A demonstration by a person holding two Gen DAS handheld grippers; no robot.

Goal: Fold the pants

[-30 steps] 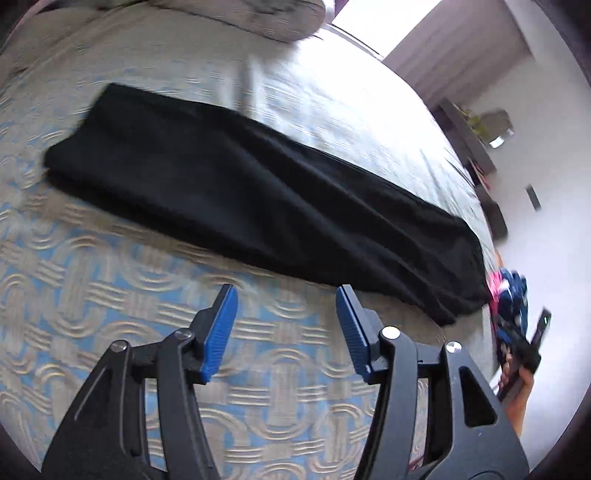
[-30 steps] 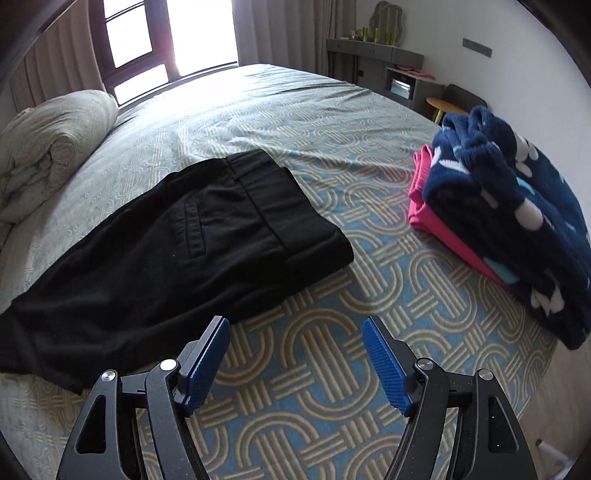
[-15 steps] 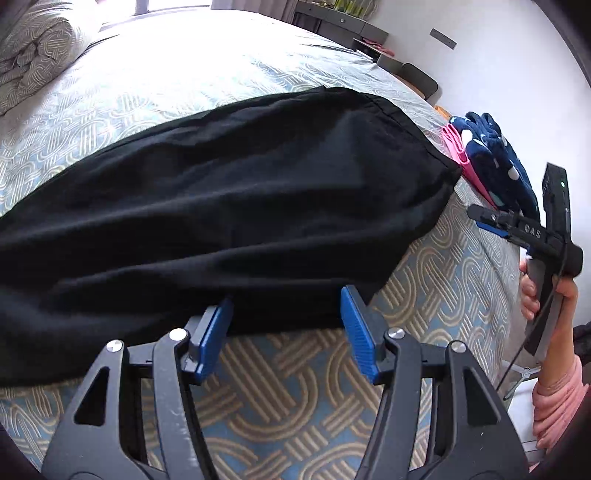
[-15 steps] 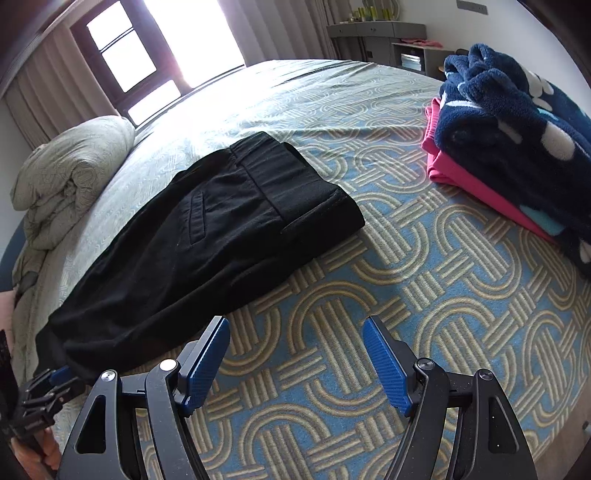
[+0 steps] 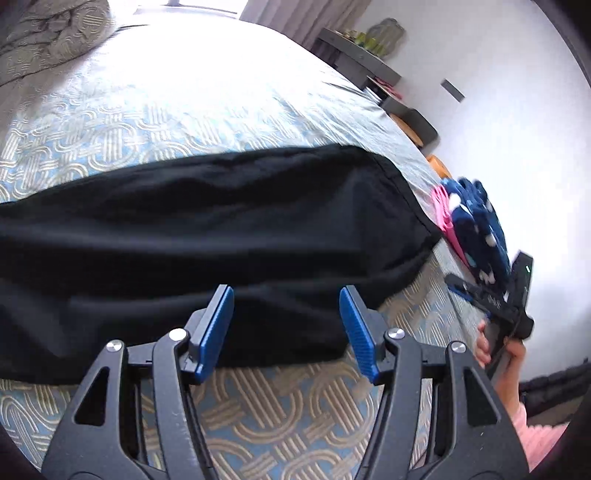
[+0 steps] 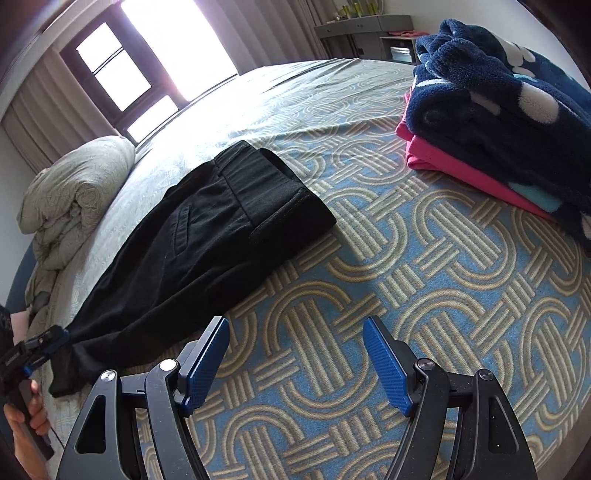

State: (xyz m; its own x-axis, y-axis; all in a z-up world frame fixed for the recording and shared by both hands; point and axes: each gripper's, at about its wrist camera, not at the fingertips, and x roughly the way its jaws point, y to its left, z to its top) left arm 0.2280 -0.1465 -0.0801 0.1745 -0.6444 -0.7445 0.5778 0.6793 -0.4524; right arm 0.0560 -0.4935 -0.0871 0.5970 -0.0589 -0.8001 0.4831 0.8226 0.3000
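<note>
Black pants (image 6: 207, 236) lie flat on the patterned bedspread, folded lengthwise, with the waistband toward the middle of the bed and the leg ends at the near left edge. In the left wrist view the pants (image 5: 207, 229) fill the middle. My left gripper (image 5: 286, 310) is open, its blue pads low over the near edge of the leg end; it also shows in the right wrist view (image 6: 40, 350) at the leg ends. My right gripper (image 6: 295, 339) is open and empty over bare bedspread, near the waistband side; it shows in the left wrist view (image 5: 491, 295).
A folded stack of a navy fleece (image 6: 495, 85) on pink clothes (image 6: 458, 173) sits at the right of the bed. A rolled duvet (image 6: 74, 188) lies at the far left. A window (image 6: 147, 62) and a grey cabinet (image 6: 365, 33) stand behind the bed.
My left gripper has swung round and come down close to the leg end of the pants. My right gripper has moved lower and nearer the bedspread. Both stay open.
</note>
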